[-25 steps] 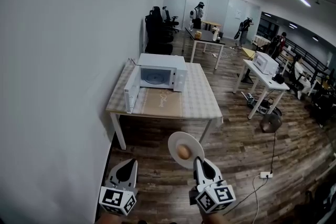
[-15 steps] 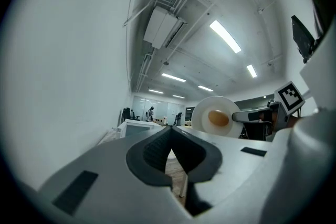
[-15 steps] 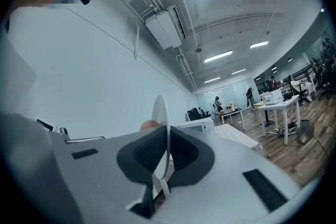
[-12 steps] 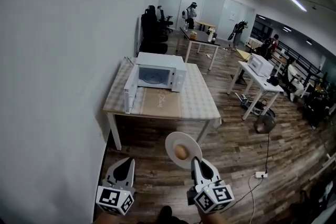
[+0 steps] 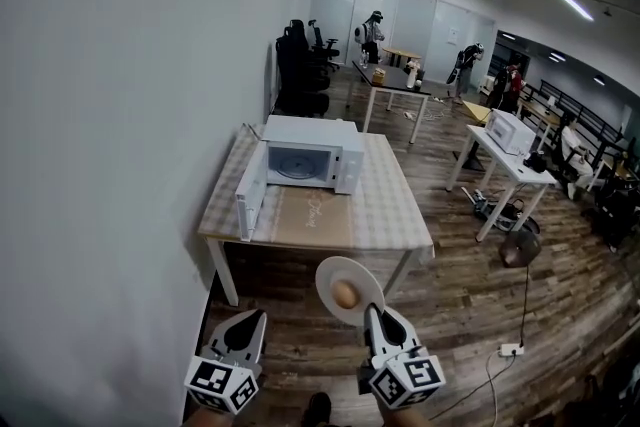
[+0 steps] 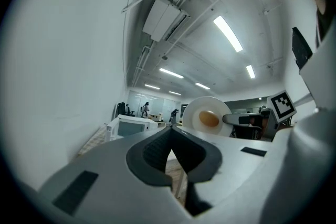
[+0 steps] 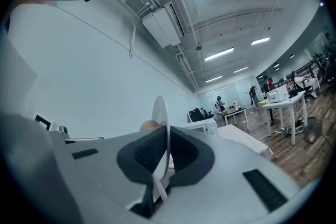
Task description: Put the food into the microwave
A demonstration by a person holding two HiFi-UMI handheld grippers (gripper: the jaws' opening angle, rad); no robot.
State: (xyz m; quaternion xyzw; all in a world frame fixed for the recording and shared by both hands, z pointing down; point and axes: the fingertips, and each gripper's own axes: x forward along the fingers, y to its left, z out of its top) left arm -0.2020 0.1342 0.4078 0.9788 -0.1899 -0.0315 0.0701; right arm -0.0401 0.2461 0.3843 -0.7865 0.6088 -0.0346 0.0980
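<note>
A white microwave [image 5: 300,158] stands on a checked table [image 5: 390,215] against the wall, with its door [image 5: 250,203] swung open to the left. My right gripper [image 5: 369,313] is shut on the near rim of a white plate [image 5: 341,272], held over the wooden floor short of the table. A round brown piece of food [image 5: 345,294] lies on the plate. From the right gripper view the plate [image 7: 160,113] shows edge-on between the pads. My left gripper [image 5: 257,319] hangs beside it, shut and empty. The left gripper view shows the plate [image 6: 198,110], the food [image 6: 209,119] and the microwave [image 6: 128,125].
A white wall runs along the left. A brown mat [image 5: 313,213] lies in front of the microwave. To the right stand a white table with a second microwave [image 5: 508,129], a round stand [image 5: 518,251] and a power strip [image 5: 511,350]. Black chairs [image 5: 298,65], desks and people are at the back.
Both grippers have come nearer to the table, the plate and food carried along in the right one. The table and microwave look closer. Neither grip has changed.
</note>
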